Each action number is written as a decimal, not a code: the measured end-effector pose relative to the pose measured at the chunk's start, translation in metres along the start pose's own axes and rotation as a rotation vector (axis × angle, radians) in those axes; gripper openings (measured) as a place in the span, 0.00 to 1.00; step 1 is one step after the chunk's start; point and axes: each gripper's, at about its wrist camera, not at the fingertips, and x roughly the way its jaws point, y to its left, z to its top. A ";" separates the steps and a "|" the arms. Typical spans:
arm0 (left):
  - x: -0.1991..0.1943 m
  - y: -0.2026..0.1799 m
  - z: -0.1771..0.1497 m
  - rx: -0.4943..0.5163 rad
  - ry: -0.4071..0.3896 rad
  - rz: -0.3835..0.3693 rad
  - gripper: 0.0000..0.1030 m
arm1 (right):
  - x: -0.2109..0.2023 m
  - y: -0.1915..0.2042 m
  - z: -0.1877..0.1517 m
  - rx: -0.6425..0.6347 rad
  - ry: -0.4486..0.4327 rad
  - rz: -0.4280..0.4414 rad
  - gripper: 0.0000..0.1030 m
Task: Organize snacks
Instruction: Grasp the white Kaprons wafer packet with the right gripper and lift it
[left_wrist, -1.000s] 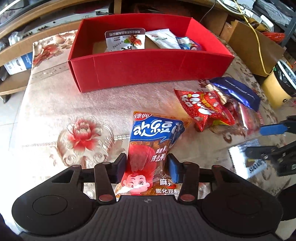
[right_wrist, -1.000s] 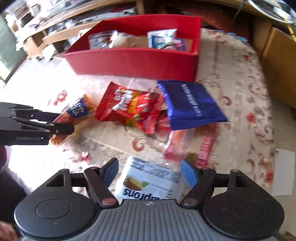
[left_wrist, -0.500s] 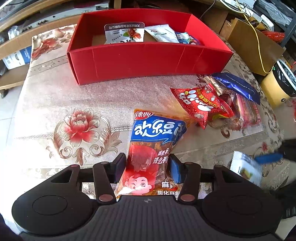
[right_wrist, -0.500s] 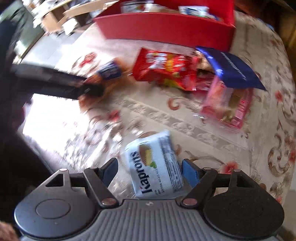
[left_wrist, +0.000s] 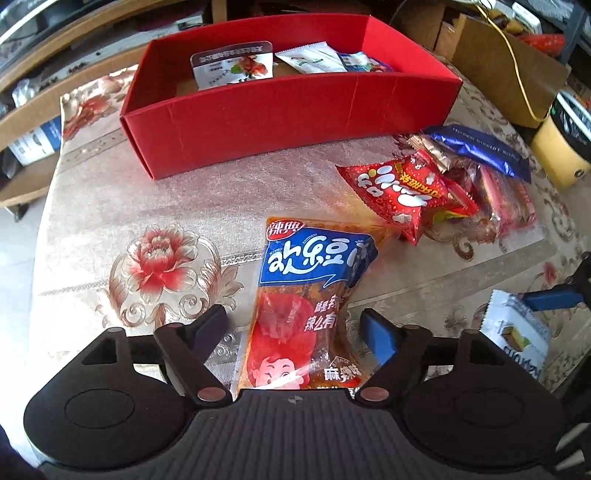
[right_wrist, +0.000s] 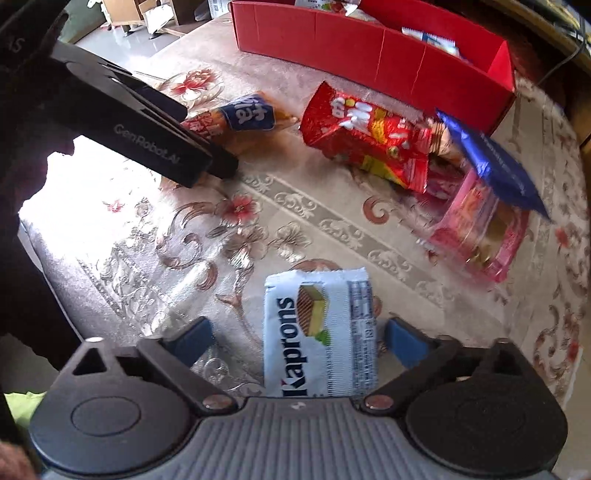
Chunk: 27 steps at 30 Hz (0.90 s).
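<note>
The left gripper (left_wrist: 295, 326) points steeply down, its jaws opening, the pads standing clear on either side of what lies between them. The right gripper (right_wrist: 298, 338) also points steeply down at the near right, its jaws opening wide, neither pad pressing on anything. In the right wrist view the left gripper reaches in from the far left as a dark slanting bar.

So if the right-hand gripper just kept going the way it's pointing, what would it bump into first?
Most likely the white Kaprons wafer packet, which lies between the opening jaws of the right gripper, with the flowered tablecloth directly under it. Depth is hard to judge here.
</note>
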 end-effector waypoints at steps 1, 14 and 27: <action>0.001 -0.001 0.000 0.005 -0.002 0.005 0.84 | -0.001 0.000 0.000 0.002 -0.001 0.005 0.99; -0.008 0.004 -0.005 -0.057 -0.017 -0.005 0.59 | -0.020 -0.020 0.002 0.061 -0.030 -0.047 0.54; -0.026 0.000 -0.013 -0.116 -0.046 -0.058 0.52 | -0.038 -0.033 0.008 0.143 -0.127 -0.044 0.54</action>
